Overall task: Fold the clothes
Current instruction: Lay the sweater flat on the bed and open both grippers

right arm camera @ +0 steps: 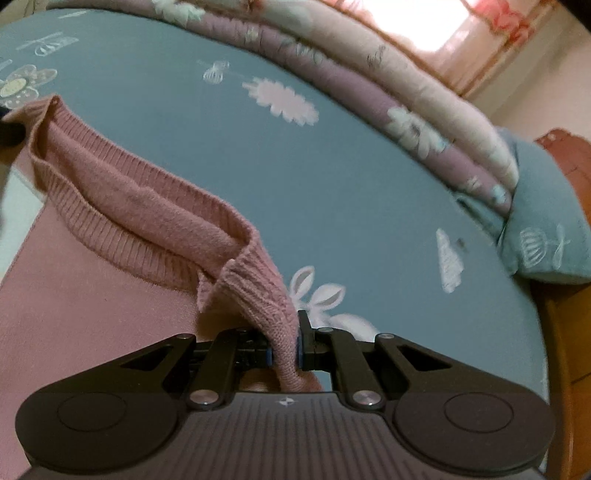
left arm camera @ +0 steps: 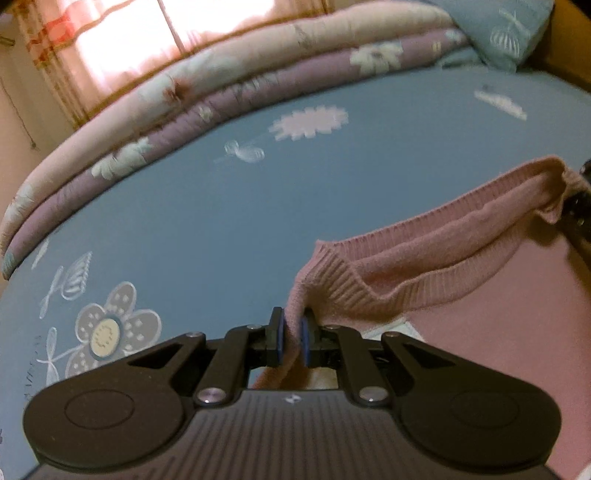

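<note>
A pink knit sweater (left arm camera: 424, 258) with a ribbed edge is held up over the blue bed sheet (left arm camera: 207, 221). My left gripper (left arm camera: 293, 338) is shut on one end of the ribbed edge. My right gripper (right arm camera: 285, 341) is shut on the other end of the sweater (right arm camera: 147, 214). The ribbed edge hangs stretched between the two grippers, with the sweater's body falling below. The right gripper shows as a dark shape at the right edge of the left wrist view (left arm camera: 581, 206).
The blue sheet (right arm camera: 369, 184) has flower prints. A folded pink and purple quilt (left arm camera: 221, 85) lies along the far side of the bed. A blue pillow (right arm camera: 546, 236) sits by a wooden headboard (right arm camera: 565, 162). A curtained window (left arm camera: 129, 33) is behind.
</note>
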`<state>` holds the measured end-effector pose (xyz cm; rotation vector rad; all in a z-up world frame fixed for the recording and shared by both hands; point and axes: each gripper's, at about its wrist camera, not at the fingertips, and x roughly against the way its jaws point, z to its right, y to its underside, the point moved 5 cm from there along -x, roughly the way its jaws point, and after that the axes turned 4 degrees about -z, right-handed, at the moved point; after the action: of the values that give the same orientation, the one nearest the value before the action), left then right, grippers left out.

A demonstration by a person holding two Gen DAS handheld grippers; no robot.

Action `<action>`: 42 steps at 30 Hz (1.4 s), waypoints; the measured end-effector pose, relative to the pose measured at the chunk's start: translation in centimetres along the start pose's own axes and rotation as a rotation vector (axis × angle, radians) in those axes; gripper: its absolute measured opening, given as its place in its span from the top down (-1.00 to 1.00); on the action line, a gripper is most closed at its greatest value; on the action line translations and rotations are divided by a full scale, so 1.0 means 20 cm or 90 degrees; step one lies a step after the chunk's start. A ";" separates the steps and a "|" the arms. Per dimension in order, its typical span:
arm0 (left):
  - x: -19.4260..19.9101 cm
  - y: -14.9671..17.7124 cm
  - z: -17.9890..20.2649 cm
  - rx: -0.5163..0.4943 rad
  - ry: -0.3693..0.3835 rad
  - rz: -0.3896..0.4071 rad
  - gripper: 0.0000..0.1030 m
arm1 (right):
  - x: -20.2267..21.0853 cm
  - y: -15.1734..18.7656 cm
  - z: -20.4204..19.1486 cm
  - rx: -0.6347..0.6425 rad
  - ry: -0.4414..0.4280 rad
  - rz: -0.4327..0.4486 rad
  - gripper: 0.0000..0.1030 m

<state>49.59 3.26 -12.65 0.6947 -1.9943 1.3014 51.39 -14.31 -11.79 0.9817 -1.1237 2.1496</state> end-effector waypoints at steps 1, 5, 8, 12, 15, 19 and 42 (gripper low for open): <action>-0.02 0.02 0.01 0.000 0.002 -0.004 0.82 | -0.02 0.01 -0.01 -0.002 -0.005 -0.004 0.76; -0.08 0.06 0.01 0.006 0.007 -0.014 0.81 | -0.07 0.03 -0.01 -0.021 -0.027 -0.015 0.76; -0.10 0.07 0.01 0.004 0.005 -0.018 0.75 | -0.10 0.05 -0.02 -0.029 -0.034 -0.019 0.69; -0.09 0.08 0.01 -0.005 -0.009 -0.017 0.44 | -0.10 0.06 -0.03 -0.021 -0.010 -0.011 0.10; -0.05 0.08 -0.01 -0.003 -0.013 -0.017 0.26 | -0.05 0.08 0.00 -0.022 -0.017 -0.008 -0.25; 0.08 0.12 -0.05 0.008 0.002 -0.021 0.19 | 0.11 0.16 0.05 -0.038 -0.050 -0.002 -0.34; 1.28 0.87 0.39 0.010 0.232 0.033 -0.24 | 0.94 1.45 -0.03 -0.406 -0.294 -0.028 -0.50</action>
<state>18.62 0.28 -5.70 0.3811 -1.7174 1.3649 19.12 -26.84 -10.88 1.1850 -1.8271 1.3889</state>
